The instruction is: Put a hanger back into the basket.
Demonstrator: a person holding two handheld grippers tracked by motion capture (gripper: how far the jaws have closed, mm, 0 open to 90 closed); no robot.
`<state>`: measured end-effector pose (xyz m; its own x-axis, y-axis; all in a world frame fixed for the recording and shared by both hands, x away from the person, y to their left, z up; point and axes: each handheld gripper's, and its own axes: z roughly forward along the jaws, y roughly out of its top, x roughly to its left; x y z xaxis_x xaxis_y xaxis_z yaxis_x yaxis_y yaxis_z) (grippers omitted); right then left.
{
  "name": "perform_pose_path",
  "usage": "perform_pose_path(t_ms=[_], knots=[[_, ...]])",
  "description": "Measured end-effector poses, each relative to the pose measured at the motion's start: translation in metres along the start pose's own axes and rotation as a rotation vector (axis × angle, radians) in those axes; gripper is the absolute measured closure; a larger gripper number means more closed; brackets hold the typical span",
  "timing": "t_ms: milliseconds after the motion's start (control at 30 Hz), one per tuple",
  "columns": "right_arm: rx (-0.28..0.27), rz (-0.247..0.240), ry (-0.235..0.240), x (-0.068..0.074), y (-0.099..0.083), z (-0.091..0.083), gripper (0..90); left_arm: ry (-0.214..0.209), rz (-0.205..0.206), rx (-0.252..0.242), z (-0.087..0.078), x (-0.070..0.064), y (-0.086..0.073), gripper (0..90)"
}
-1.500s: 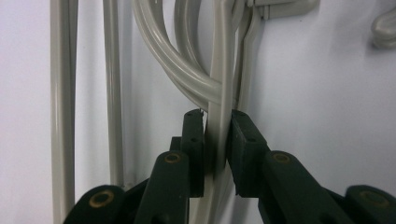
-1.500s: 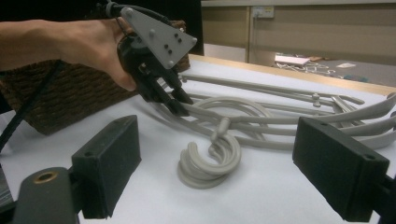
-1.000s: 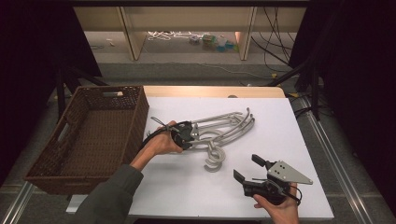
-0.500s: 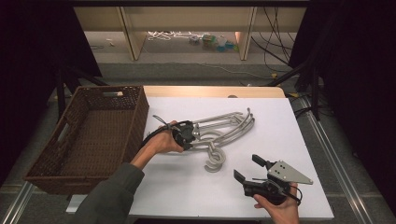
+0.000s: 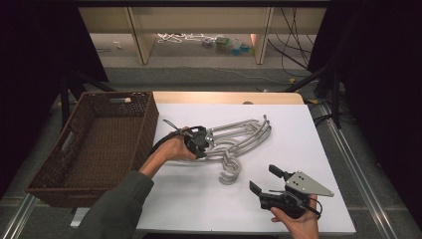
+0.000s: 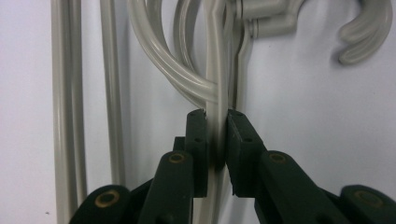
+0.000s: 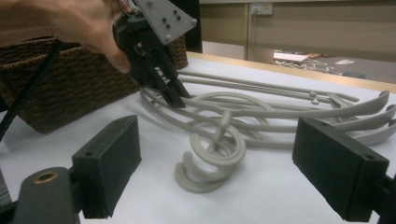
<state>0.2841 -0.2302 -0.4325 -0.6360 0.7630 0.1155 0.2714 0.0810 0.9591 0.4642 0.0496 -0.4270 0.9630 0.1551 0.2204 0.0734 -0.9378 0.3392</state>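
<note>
pale grey plastic clothes hangers (image 5: 241, 135) lie stacked on the white table (image 5: 199, 199), just right of the dark brown wicker basket (image 5: 89, 144).

the left gripper (image 6: 215, 116) has its black jaws pinched on one thin hanger bar, near the end closest to the basket. the right gripper (image 5: 266, 180) rests near the table's front edge, jaws spread wide, holding nothing. the hooks (image 7: 210, 154) overlap, so i judge a slow, level lift is best, watching that the neighbouring hangers do not drag along; the free gripper could pin the rest down.
</note>
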Motion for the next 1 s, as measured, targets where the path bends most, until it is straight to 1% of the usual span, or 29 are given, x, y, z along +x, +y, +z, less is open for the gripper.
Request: perform_pose_path(t_ms=[33,67,100,133,200,233,267,367,400,533,567,600,633,667,700,733,767,833,867,900,967,1000], knots=[[0.000,0.000,0.001,0.000,0.000,0.000,16.2,-0.017,-0.003,0.001,-0.002,-0.001,0.001,81.0],[0.007,-0.004,0.001,0.000,0.000,-0.001,16.2,-0.020,-0.010,0.000,-0.003,-0.001,0.001,81.3],[0.011,-0.004,0.002,-0.001,0.000,-0.001,16.2,-0.016,-0.024,-0.007,-0.003,-0.001,0.002,81.4],[0.015,0.001,0.003,-0.001,0.001,-0.001,16.2,-0.007,-0.019,-0.009,-0.004,0.000,0.002,81.5],[0.008,-0.004,0.001,-0.001,0.000,-0.001,16.2,0.005,-0.017,-0.030,-0.006,0.000,0.004,81.5],[-0.001,-0.002,0.001,0.000,0.000,0.000,16.2,0.006,-0.031,-0.037,-0.008,-0.001,0.004,81.6],[0.006,-0.003,0.001,-0.001,0.000,-0.001,16.2,0.016,-0.020,-0.044,-0.009,0.000,0.005,81.6],[0.007,-0.003,0.002,-0.001,0.001,-0.001,16.3,0.031,-0.053,-0.065,-0.015,0.001,0.005,81.6],[0.006,-0.003,0.003,-0.001,0.001,-0.001,16.3,0.038,-0.059,-0.079,-0.018,0.003,0.005,81.6],[0.014,-0.005,0.000,-0.001,0.001,-0.002,16.3,0.050,-0.124,-0.120,-0.027,0.008,0.001,81.6],[0.014,-0.005,0.000,-0.001,0.001,-0.002,16.3,0.048,-0.161,-0.139,-0.029,0.009,0.000,81.6],[0.017,-0.004,0.001,-0.001,0.001,-0.002,16.3,0.052,-0.170,-0.147,-0.032,0.010,-0.001,81.6],[0.019,-0.004,0.000,-0.001,0.001,-0.002,16.3,0.046,-0.193,-0.162,-0.036,0.012,-0.002,81.6],[0.017,-0.003,0.000,-0.001,0.001,-0.002,16.3,0.050,-0.197,-0.172,-0.038,0.012,-0.003,81.6],[0.017,-0.003,0.000,-0.001,0.001,-0.002,16.3,0.044,-0.219,-0.187,-0.042,0.013,-0.003,81.6],[0.017,-0.003,0.001,-0.001,0.001,-0.002,16.3,0.049,-0.231,-0.199,-0.045,0.014,-0.004,81.6],[0.010,0.001,0.005,-0.001,0.000,-0.001,16.3,0.053,-0.260,-0.227,-0.048,0.013,-0.004,81.6],[0.022,-0.003,-0.002,-0.001,0.001,-0.002,16.3,0.055,-0.283,-0.247,-0.055,0.013,-0.005,81.7],[0.018,-0.002,-0.001,-0.001,0.001,-0.002,16.3,0.054,-0.291,-0.253,-0.058,0.013,-0.005,81.6],[0.019,-0.001,-0.001,-0.001,0.001,-0.002,16.3,0.054,-0.288,-0.260,-0.065,0.014,-0.006,81.7],[0.013,0.004,0.003,-0.001,0.000,-0.002,16.3,0.043,-0.316,-0.294,-0.073,0.015,-0.007,81.7],[0.013,0.004,0.003,-0.001,0.000,-0.002,16.3,0.046,-0.329,-0.313,-0.079,0.015,-0.007,81.6]])
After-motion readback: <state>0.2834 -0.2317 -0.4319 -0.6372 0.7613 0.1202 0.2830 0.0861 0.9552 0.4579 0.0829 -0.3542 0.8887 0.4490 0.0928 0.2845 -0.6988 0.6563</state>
